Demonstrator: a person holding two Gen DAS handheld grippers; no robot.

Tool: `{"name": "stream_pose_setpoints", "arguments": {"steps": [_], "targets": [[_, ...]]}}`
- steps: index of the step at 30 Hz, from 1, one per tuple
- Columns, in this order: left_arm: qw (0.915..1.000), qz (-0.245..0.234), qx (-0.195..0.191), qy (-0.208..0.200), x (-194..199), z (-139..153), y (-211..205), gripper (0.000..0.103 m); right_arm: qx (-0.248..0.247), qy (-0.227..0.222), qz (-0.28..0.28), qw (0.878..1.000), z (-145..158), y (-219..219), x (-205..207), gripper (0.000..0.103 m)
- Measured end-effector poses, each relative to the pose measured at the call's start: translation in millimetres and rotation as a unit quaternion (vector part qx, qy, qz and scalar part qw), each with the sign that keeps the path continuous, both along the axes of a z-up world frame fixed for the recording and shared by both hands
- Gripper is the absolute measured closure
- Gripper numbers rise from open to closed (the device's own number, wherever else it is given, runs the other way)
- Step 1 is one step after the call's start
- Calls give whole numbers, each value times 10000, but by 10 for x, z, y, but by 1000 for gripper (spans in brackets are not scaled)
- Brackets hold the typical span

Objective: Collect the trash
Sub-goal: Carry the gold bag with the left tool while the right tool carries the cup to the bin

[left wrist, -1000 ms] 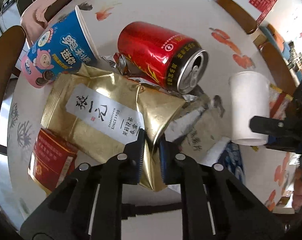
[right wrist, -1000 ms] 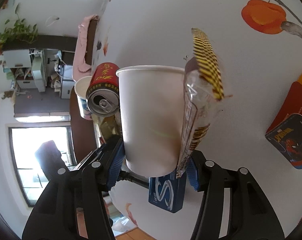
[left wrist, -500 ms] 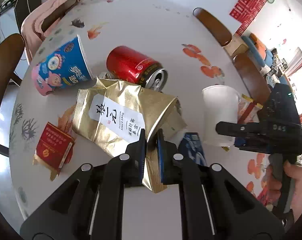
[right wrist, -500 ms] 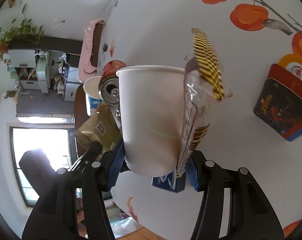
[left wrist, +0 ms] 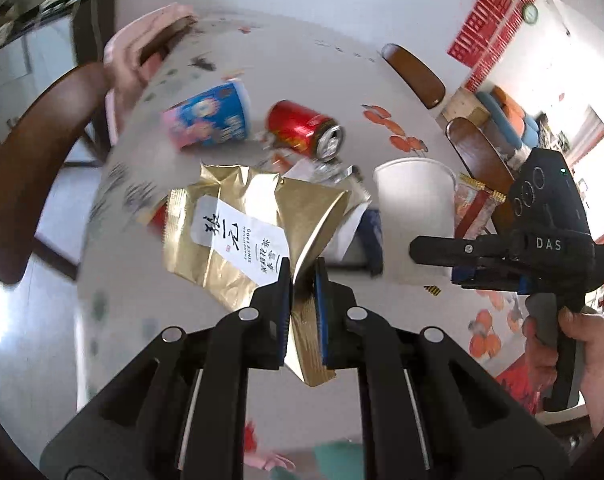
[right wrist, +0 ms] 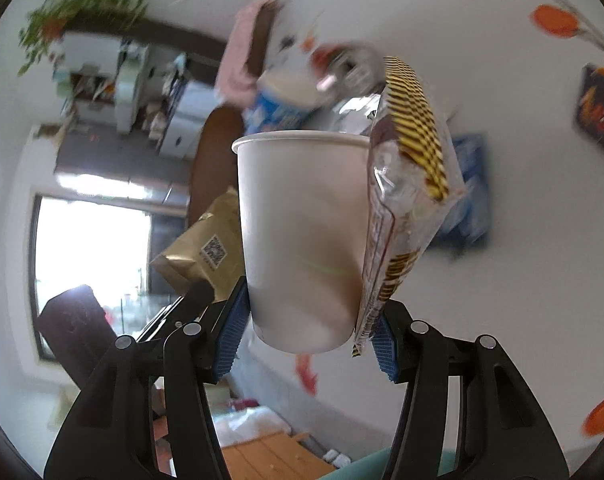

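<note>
1. The gold tea pouch (left wrist: 238, 240) hangs clear above the table (left wrist: 302, 64), pinched by its lower corner between the nearly closed jaws of the left gripper (left wrist: 302, 280)
2. The white paper cup (right wrist: 302, 232) and a striped snack wrapper (right wrist: 406, 208) sit side by side between the pads of the right gripper (right wrist: 308, 336); its jaws stand about half open, clamped on both, the wrapper pressed against the cup's wall
3. In the left wrist view a hand (left wrist: 582, 360) grips the right tool's handle, with the cup and wrapper lifted to the right of the pouch
4. Left on the table are a red can (left wrist: 302, 128) lying on its side, a blue printed cup (left wrist: 210, 120) also on its side just to the left of the can, and some crumpled foil bits (left wrist: 334, 168) near the can's mouth
5. A dark blue packet (left wrist: 372, 236) lies flat on the table between the pouch and the white cup
6. Brown chairs (left wrist: 26, 184) ring the table; pink cloth (left wrist: 134, 60) is draped over one
</note>
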State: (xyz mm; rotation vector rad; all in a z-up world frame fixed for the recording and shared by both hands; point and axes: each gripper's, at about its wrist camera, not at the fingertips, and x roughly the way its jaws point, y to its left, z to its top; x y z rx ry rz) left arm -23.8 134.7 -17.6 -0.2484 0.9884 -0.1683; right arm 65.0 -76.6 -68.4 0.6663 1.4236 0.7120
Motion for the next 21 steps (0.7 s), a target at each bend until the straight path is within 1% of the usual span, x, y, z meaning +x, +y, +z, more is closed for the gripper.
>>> {"name": "stream_pose_setpoints", "arguments": {"steps": [3,8,11,13,15,17,19,20,21], "targets": [[9997,245,7,34,-410,1,290,94,53,17,450,9990,36,438,-324,47],[9958,895,-102,142,-1197,-74,845,94,127,80,1220,9924,39,1208,-897,47],[9901,1371,-188,239,-1758,-174,1176,94,160,140,1745,9844,13,1667,-1247,47],[9862,1608,-231,321,-2022,-259,1313,94,120,221,2144,9764,-60,1986,-1521,47],[9794,1939,-307,471,-2380,-426,1480,94,67,303,2444,9692,-142,2223,-1731,47],[9724,2206,-433,618,-2628,-582,1589,94,-43,375,2769,9602,-257,2472,-1964,47],[9610,2554,-610,869,-2937,-848,1726,94,-206,478,3057,9507,-415,2690,-2196,47],[9569,2651,-672,976,-3033,-949,1769,94,-305,528,3168,9465,-508,2783,-2299,47],[9490,2825,-801,1148,-3173,-1134,1835,94,-441,565,3276,9421,-616,2881,-2397,47]]}}
